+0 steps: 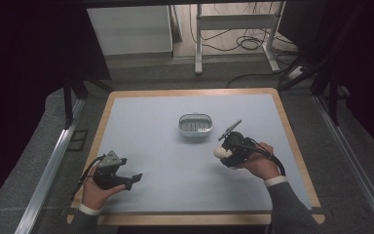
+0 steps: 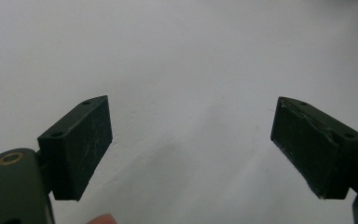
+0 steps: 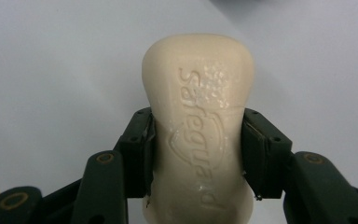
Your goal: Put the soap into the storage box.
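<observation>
The right gripper (image 3: 198, 154) clamps a smooth cream soap bar (image 3: 198, 116) beside the oval slotted dish (image 1: 195, 126); the left gripper (image 2: 191, 144), near the table's (image 1: 165, 161) front-left corner, gapes empty.

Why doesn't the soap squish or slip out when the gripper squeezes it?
The soap bar looks hard: it keeps its shape between the right gripper pads. The jaws sit at its narrow waist, which probably helps hold it. Its smooth, shiny surface could still slip if gripped loosely.

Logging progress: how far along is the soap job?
Done: the right gripper is shut on the soap, held clear of the table. In hand: carrying it, near the dish. Left: putting the soap in the dish, which looks empty. The left gripper is open, holding nothing.
</observation>
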Demonstrator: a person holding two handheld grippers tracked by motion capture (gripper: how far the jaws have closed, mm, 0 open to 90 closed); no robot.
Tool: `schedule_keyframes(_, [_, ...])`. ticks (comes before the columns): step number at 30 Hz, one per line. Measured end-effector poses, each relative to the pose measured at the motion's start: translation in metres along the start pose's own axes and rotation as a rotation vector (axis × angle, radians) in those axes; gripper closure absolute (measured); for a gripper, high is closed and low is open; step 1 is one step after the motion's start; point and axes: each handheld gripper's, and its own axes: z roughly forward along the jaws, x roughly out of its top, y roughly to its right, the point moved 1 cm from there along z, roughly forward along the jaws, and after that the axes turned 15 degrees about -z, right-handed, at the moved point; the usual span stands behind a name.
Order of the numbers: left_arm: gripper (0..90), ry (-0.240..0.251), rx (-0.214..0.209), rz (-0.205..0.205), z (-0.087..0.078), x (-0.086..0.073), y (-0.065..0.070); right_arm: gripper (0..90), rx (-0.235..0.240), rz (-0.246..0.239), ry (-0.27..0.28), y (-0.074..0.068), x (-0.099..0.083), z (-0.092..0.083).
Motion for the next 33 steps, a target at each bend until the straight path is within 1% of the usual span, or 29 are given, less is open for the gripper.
schedule_keyframes(1, [13.0, 0.001, -0.001, -0.001, 0.0, 0.0, 0.0, 49.3, -0.004, -0.011, 0.002, 0.002, 0.003, 0.0])
schedule_keyframes(3, [13.0, 0.002, -0.001, 0.0, 0.0, 0.0, 0.0, 49.3, -0.004, -0.014, 0.005, 0.003, 0.004, 0.0])
schedule_keyframes(14, [13.0, -0.005, 0.0, 0.005, 0.001, 0.0, 0.001, 49.3, -0.015, -0.012, 0.011, 0.012, 0.009, -0.001])
schedule_keyframes(33, [13.0, -0.01, -0.001, 0.01, 0.004, 0.0, 0.003, 49.3, -0.033, -0.037, 0.025, 0.022, 0.022, -0.003])
